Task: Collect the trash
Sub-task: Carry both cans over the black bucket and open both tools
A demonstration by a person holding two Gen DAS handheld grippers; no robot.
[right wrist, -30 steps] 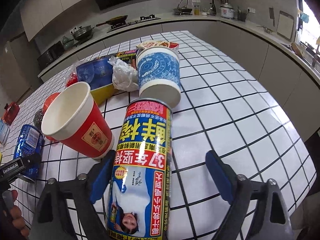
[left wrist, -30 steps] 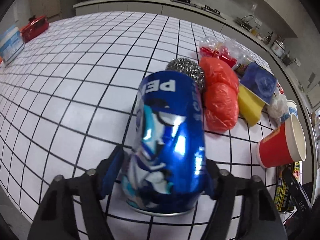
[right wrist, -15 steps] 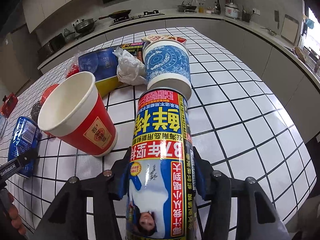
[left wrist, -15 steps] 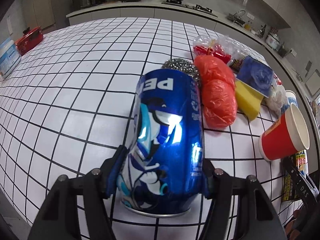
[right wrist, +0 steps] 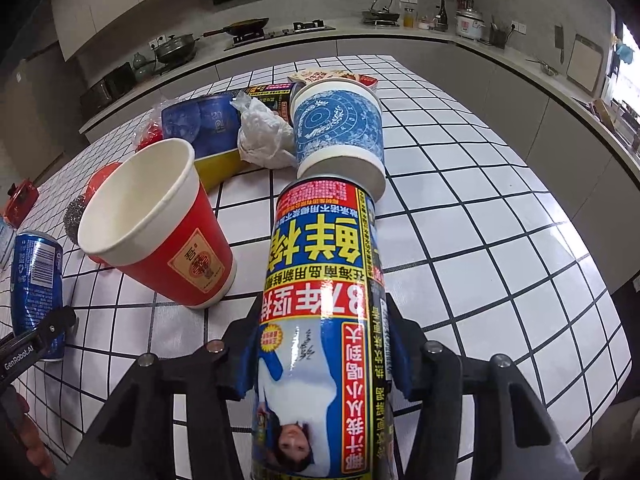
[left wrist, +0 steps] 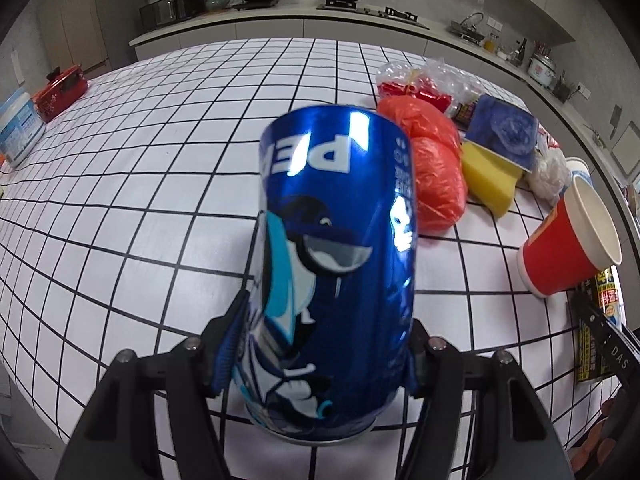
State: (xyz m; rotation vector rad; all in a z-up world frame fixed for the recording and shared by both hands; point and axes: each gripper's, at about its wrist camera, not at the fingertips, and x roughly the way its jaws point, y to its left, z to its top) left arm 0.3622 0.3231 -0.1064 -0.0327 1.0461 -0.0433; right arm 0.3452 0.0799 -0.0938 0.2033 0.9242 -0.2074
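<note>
A blue Pepsi can (left wrist: 336,240) fills the middle of the left wrist view, and my left gripper (left wrist: 320,352) is shut on its near end, a pad on each side. The same can (right wrist: 36,280) shows at the left edge of the right wrist view. There my right gripper (right wrist: 320,356) is shut on a tall can (right wrist: 324,280) with a red, yellow and blue printed label, which lies along the fingers. Its far end points at a blue-and-white patterned cup (right wrist: 338,132). Whether either can rests on the tiled table (right wrist: 480,240) is hidden.
A red paper cup (right wrist: 160,224) lies on its side just left of the tall can. Behind it are crumpled white plastic (right wrist: 260,132), a yellow sponge (left wrist: 488,180) under a blue pack, orange-red bags (left wrist: 436,176) and a steel scourer (right wrist: 74,216). The table's right edge is near.
My right gripper has shut on the tall can, which lay between open fingers a second ago. The Pepsi can in my left gripper now reaches higher in view and hides the scourer.
</note>
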